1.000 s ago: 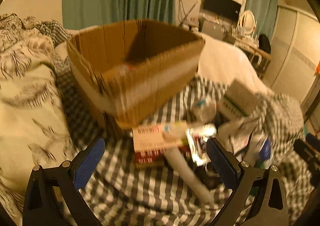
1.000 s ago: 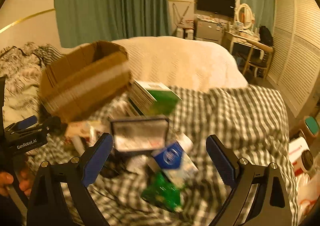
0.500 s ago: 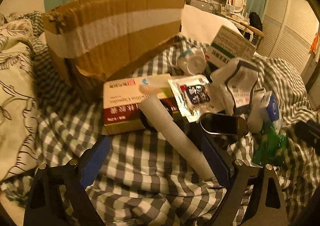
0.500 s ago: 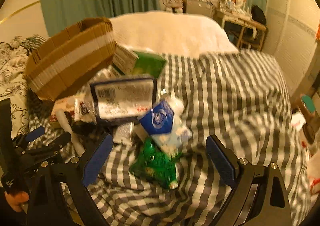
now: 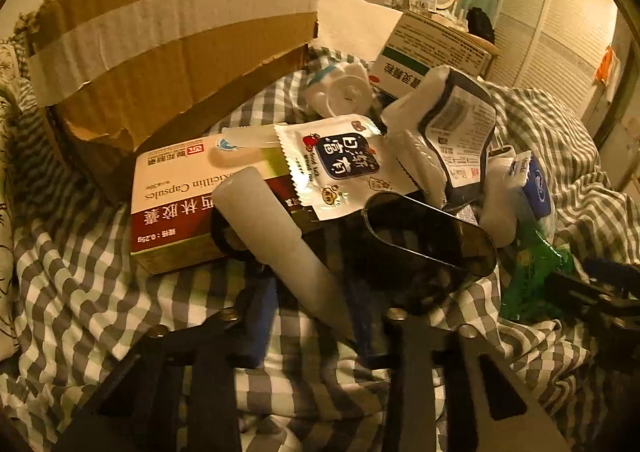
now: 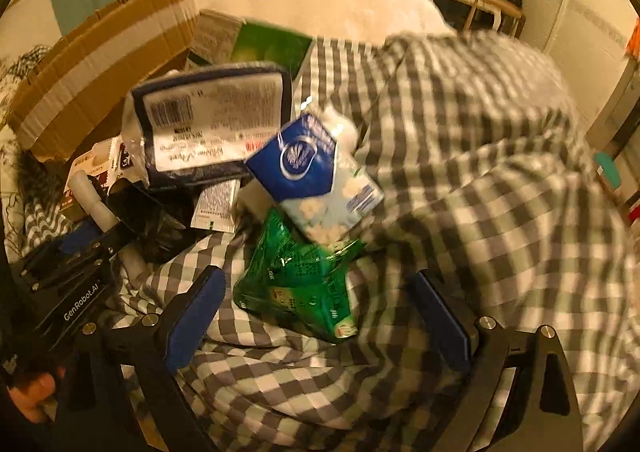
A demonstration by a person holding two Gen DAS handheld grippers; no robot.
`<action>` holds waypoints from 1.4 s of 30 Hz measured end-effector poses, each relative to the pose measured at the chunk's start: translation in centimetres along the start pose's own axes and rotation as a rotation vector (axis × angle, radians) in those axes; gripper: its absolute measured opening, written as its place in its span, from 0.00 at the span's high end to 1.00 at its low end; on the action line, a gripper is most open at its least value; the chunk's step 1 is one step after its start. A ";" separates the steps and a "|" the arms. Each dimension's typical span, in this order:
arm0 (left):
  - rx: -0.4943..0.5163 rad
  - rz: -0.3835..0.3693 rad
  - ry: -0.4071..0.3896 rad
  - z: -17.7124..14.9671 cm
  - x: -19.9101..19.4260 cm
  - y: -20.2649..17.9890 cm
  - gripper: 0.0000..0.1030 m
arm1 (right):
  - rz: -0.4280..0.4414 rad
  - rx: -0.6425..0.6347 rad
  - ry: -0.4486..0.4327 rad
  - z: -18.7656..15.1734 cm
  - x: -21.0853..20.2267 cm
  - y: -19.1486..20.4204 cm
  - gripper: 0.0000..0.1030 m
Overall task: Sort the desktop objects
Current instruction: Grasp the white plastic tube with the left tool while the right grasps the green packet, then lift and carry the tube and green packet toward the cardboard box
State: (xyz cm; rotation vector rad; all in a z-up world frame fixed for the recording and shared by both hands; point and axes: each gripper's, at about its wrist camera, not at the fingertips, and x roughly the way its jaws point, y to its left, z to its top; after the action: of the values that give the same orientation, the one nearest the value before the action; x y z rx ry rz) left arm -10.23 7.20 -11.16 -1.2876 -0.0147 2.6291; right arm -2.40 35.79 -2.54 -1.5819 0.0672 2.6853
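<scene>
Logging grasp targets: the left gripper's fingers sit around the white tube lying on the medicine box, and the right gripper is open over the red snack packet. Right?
One slip: the snack packet under the open right gripper is green, as the right wrist view shows. The rest stands: the left gripper has its fingers around the white tube, whose far end lies on the medicine box.

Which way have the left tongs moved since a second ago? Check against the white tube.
Yes: the left tongs have advanced toward the pile and narrowed around the white tube, which earlier lay ahead of them.
</scene>
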 end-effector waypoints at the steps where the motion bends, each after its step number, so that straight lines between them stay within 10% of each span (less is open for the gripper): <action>1: 0.005 0.002 -0.002 0.0 0.0 -0.1 0.72 | 0.004 0.008 0.014 0.1 0.5 0.0 0.08; 8: -0.055 -0.045 0.008 -0.1 -0.7 1.2 0.83 | 0.022 -0.032 0.012 -0.1 1.1 1.1 0.46; 42: -0.161 -0.164 -0.161 2.1 -6.9 3.6 0.85 | 0.092 -0.126 -0.189 -0.6 -4.8 2.9 0.56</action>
State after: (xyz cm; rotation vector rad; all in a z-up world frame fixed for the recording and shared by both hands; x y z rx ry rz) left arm -8.46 2.49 -4.88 -1.0651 -0.3483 2.6244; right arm 0.34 32.88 1.40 -1.3772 -0.0354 2.9503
